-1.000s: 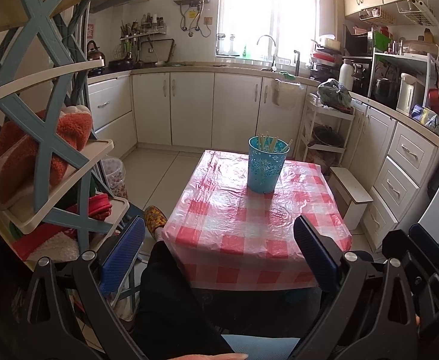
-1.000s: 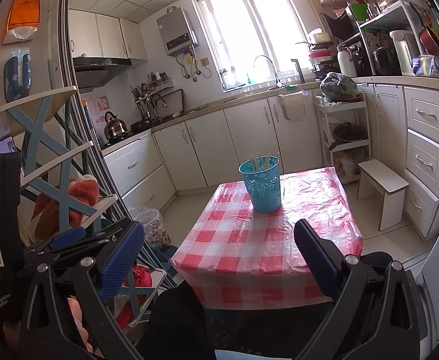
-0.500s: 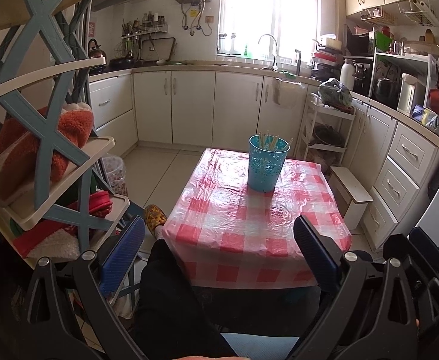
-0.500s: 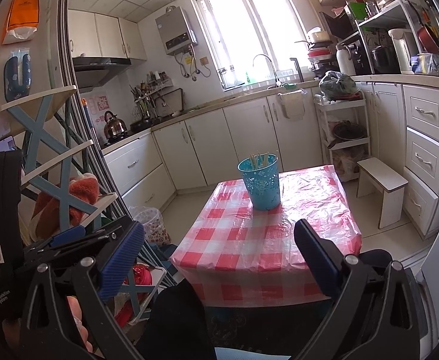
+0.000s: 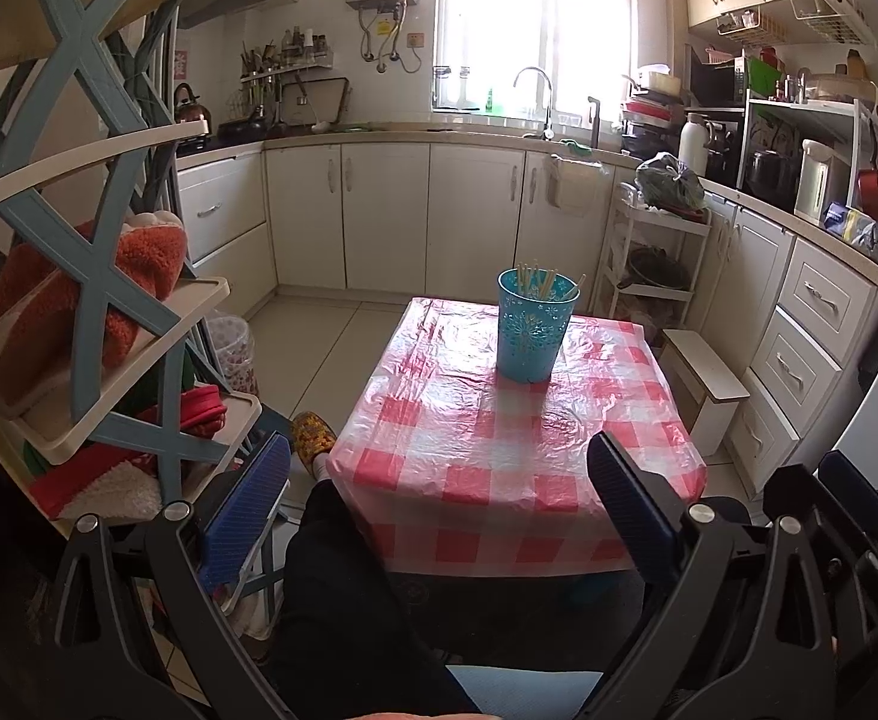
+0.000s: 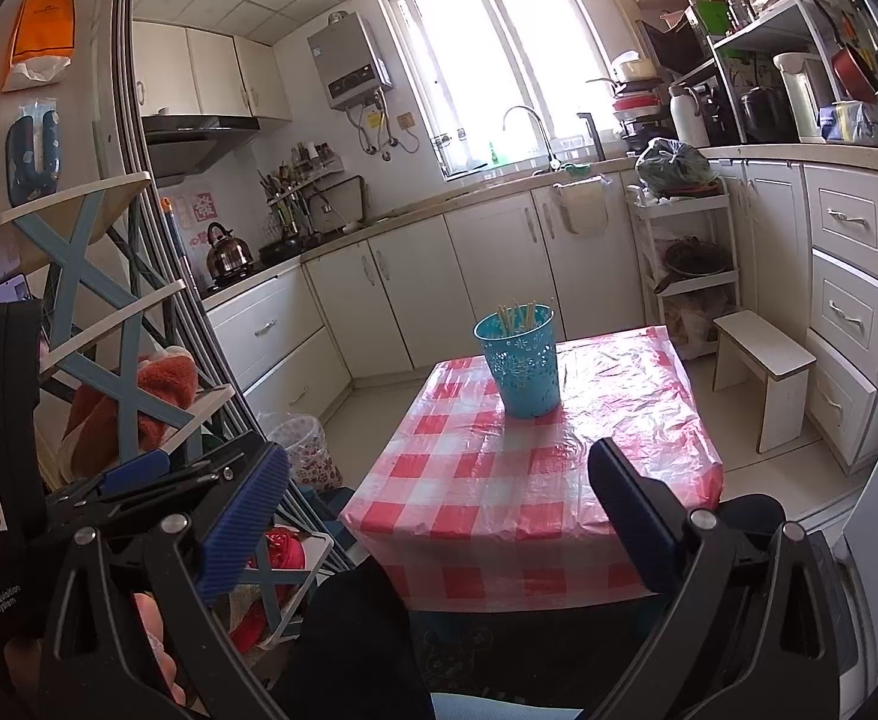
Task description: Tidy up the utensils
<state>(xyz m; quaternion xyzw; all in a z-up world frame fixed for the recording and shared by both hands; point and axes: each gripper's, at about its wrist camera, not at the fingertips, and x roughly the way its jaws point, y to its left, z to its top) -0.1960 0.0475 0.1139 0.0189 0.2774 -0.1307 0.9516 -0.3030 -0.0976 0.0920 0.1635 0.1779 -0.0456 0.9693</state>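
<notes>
A teal perforated holder (image 5: pixel 534 333) stands upright at the far end of a small table with a red-and-white checked cloth (image 5: pixel 499 444). Several pale chopsticks (image 5: pixel 535 279) stick out of it. It also shows in the right wrist view (image 6: pixel 520 363), with the chopsticks (image 6: pixel 514 315) and the cloth (image 6: pixel 499 480). My left gripper (image 5: pixel 439 504) is open and empty, held back from the table's near edge. My right gripper (image 6: pixel 439 504) is open and empty, also short of the near edge. No loose utensils show on the cloth.
A blue-and-cream shelf rack (image 5: pixel 97 276) with red cloth stands close on the left. A white step stool (image 5: pixel 709 384) sits right of the table. White cabinets (image 5: pixel 439 216) line the back and right. My dark-clothed leg (image 5: pixel 343 600) is below the grippers.
Both views have shifted only slightly; the grippers stay open and empty and the holder has not moved.
</notes>
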